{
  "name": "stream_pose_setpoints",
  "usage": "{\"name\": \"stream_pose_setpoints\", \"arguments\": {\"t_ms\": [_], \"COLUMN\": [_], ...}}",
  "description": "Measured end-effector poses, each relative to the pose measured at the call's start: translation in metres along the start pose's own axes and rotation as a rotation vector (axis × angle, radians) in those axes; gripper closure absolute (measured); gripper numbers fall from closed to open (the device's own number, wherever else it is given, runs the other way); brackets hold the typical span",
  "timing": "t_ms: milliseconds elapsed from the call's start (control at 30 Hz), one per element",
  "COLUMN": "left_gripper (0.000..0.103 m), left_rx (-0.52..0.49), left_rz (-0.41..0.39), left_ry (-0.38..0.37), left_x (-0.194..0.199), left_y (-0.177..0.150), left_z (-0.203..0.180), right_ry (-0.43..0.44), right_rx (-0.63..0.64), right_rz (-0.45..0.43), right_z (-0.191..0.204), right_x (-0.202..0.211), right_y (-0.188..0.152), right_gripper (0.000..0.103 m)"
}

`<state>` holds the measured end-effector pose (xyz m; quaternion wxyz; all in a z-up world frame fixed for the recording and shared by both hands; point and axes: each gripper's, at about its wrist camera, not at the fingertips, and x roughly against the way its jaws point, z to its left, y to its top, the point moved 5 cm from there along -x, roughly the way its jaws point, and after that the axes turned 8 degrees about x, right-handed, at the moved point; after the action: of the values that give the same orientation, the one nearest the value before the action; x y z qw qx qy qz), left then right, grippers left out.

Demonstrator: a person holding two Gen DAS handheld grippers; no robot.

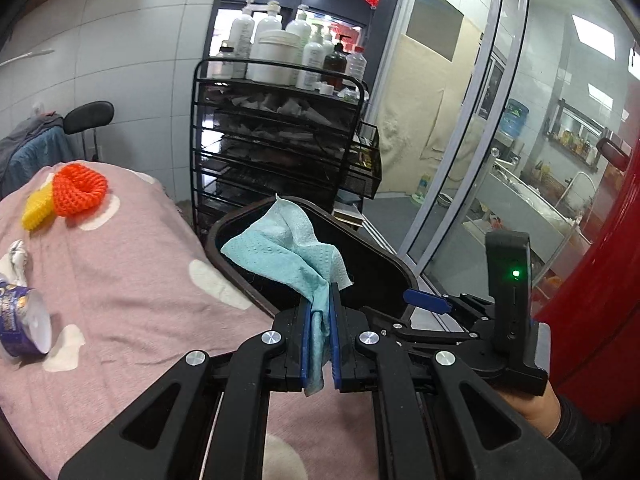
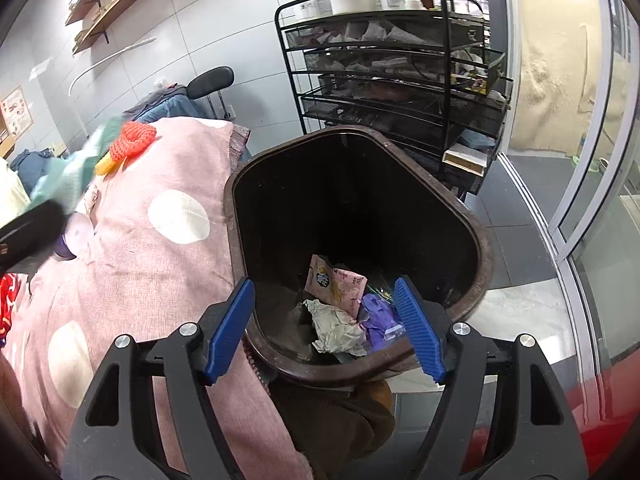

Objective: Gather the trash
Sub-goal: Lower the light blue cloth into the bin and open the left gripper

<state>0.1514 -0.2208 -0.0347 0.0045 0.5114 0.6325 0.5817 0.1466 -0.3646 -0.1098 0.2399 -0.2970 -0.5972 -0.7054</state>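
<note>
From the left wrist camera, the left gripper (image 1: 320,300) has its blue pads pressed tight on a light blue paper towel (image 1: 288,248), which fans up and to the left from the pads and hangs a little below them too. Just beyond the towel sits the dark trash bin (image 1: 384,264), seen at a slant, beside a bed under a pink spotted blanket (image 1: 140,272). Only this view shows the purple cup (image 1: 24,320) lying on its side far to the left of the tongs, and the person's hand (image 1: 532,408) at the lower right, wrapped round the handle of the right gripper (image 1: 426,304), which reaches over the bin rim. An orange and yellow crocheted piece (image 1: 68,196) lies on the blanket, up and left. The right wrist camera looks steeply down, and it alone shows the inside of the bin (image 2: 484,248): a pink wrapper (image 2: 336,280), crumpled paper (image 2: 340,324) and something purple (image 2: 376,316) lie at the bottom, directly between and beyond the tongs. The right gripper (image 2: 324,328) stands wide apart and holds nothing. At the far left edge the blue towel appears as a blur.
</note>
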Motion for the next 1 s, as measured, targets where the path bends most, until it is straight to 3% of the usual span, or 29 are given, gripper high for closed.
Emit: {"name": "stream_pose_setpoints", "arguments": {"t_ms": [267,767,1000], "left_gripper": [0.095,0.095,0.095], "left_rx": [-0.011,-0.083,-0.083], "left_rz": [0.071,0.23,0.265], "left_ry": [-0.037,0.004,0.012], "left_x": [-0.038,-0.103,-0.117], "left_y": [0.009,0.011,0.008], "left_z": [-0.014,-0.028,-0.03], "right_ry": [-0.027,-0.039,-0.042], "right_rx": [-0.024,-0.042,-0.048], "right_rz": [-0.007,0.007,0.022], "right_z": [-0.011,-0.017,-0.019], "right_x": [0.011,0.02,0.021], "right_y": [-0.009,-0.026,-0.034], "right_gripper": [0.024,0.022,0.021]}}
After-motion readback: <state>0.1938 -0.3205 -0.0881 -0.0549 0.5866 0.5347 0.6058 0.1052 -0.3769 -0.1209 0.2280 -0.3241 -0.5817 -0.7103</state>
